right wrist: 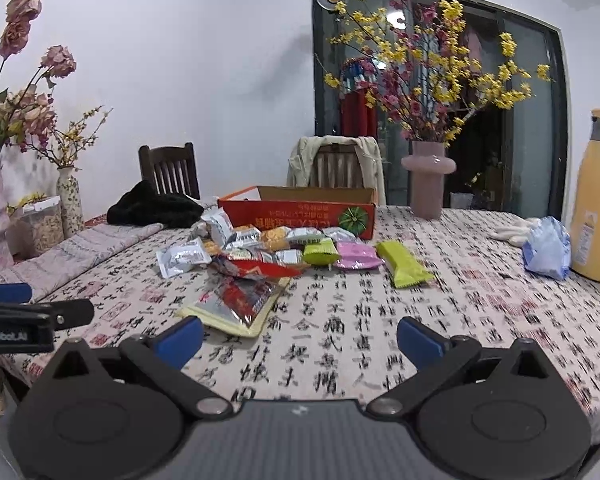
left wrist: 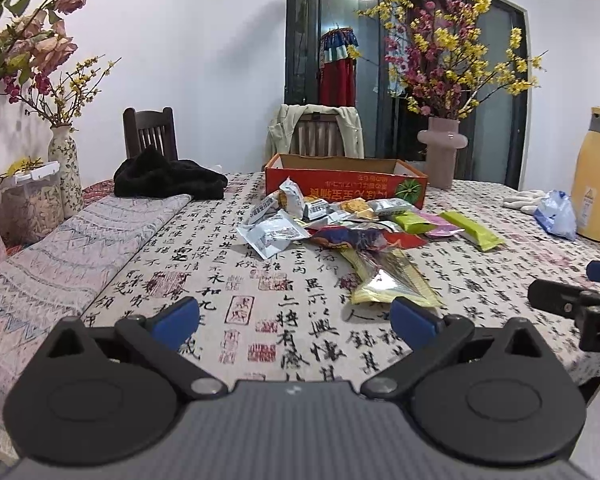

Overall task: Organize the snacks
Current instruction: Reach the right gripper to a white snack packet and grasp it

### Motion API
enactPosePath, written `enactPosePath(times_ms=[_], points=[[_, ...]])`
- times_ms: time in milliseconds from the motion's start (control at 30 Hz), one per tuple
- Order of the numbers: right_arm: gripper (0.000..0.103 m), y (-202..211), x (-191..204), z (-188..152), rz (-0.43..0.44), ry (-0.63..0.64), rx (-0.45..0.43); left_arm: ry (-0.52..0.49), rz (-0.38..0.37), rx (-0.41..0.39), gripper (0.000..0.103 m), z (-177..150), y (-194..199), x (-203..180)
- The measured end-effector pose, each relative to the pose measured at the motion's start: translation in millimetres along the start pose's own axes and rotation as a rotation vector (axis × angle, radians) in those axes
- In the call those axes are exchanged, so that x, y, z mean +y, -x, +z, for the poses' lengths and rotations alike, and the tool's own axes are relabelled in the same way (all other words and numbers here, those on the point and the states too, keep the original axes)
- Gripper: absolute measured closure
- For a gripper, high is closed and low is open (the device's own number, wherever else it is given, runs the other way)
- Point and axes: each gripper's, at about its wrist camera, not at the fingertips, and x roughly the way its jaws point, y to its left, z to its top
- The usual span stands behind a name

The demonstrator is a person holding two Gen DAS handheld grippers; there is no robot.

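A pile of snack packets lies mid-table in front of an open red cardboard box. A large yellow-edged foil bag lies nearest me. A green bar and a pink packet lie to the right. My left gripper is open and empty, above the cloth short of the pile. My right gripper is open and empty, also short of the pile. Each gripper shows at the edge of the other's view.
A pink vase with flowers stands behind the box. A yellow bottle, a blue bag and white gloves are at the right. A black cloth, vases and a clear container are at the left. Chairs stand behind the table.
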Motion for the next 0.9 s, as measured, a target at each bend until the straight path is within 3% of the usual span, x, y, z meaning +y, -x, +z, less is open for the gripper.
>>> enactPosePath(times_ms=[233, 433, 533, 667, 800, 900], points=[[0.000, -39, -6, 14, 0.022, -0.005, -0.012, 0.020, -0.031, 0.044, 0.000, 16, -42, 3], [0.000, -75, -12, 33, 0.094, 0.024, -0.008, 0.013, -0.036, 0.077, 0.000, 36, -81, 11], [0.000, -97, -18, 47, 0.090, 0.010, 0.050, -0.040, -0.070, 0.094, 0.007, 48, -105, 21], [0.000, -132, -32, 67, 0.102, -0.019, 0.098, -0.146, -0.099, 0.104, 0.006, 64, -142, 31], [0.002, -176, -41, 89, 0.085, 0.008, 0.117, -0.161, -0.105, 0.167, 0.007, 77, -194, 42], [0.010, -219, -44, 105, 0.109, 0.004, 0.158, -0.202, -0.180, 0.226, 0.013, 82, -229, 45]])
